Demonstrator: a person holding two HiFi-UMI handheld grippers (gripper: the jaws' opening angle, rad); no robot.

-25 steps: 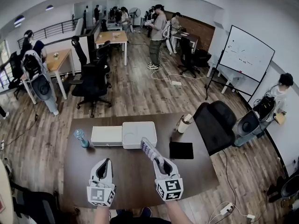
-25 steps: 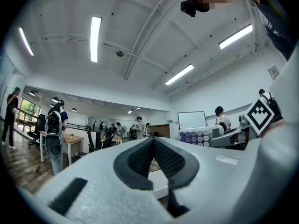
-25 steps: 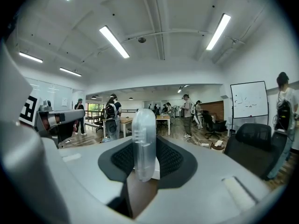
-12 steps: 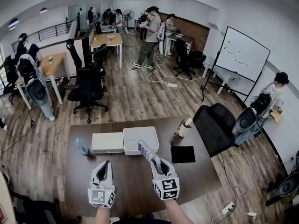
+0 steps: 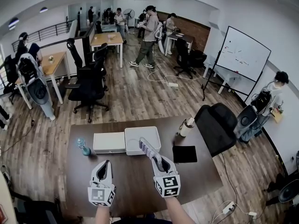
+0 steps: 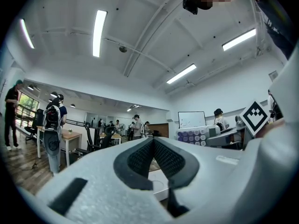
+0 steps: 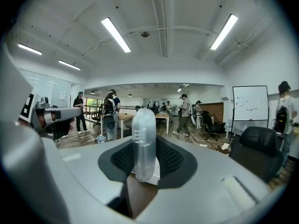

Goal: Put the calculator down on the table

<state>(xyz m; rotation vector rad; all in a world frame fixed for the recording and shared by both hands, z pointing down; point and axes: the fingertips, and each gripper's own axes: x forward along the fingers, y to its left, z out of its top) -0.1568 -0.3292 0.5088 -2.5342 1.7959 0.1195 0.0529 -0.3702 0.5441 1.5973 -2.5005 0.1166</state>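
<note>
Brown surface [image 5: 126, 183] lies below; right hand-held gripper [image 5: 156, 159] clamps calculator [image 5: 146, 147] by one end; level it, lower, then release; left hand-held gripper [image 5: 103, 168] clenched, empty.

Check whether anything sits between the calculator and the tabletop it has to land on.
The calculator, clamped in the right gripper, is above the table. In the head view its far end overlaps the near edge of the right white box, so it might land on that. Bare wood lies just nearer the person.
</note>
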